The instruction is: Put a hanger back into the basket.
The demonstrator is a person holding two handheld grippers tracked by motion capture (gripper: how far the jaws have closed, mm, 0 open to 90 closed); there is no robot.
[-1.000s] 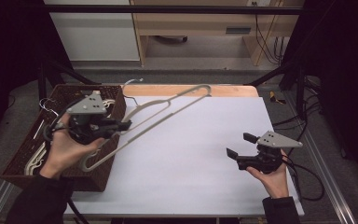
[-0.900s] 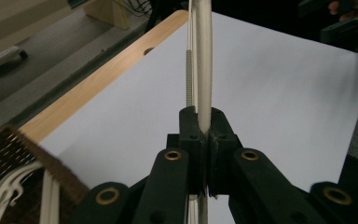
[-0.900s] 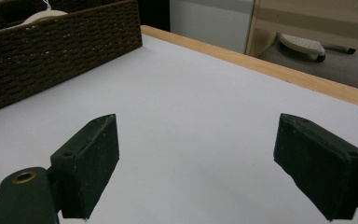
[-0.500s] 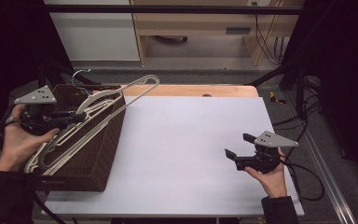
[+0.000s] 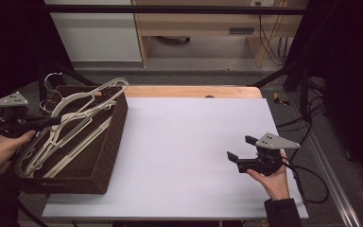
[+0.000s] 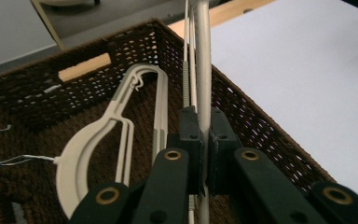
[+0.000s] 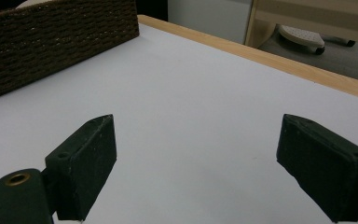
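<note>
Beige hanger (image 6: 202, 70) going into the wicker basket (image 5: 105, 161).

The left gripper (image 6: 204, 144) clamps its bar above the hangers lying inside; next, I judge, lower and release. The right gripper (image 5: 238, 155) waits with jaws spread over the white table (image 5: 184, 142).

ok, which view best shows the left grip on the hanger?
The left gripper view: the left gripper has its fingers shut on a bar of the hanger, above the basket. The high view shows that gripper at the hanger, contact too small to judge. The right gripper view catches the basket wall.
</note>
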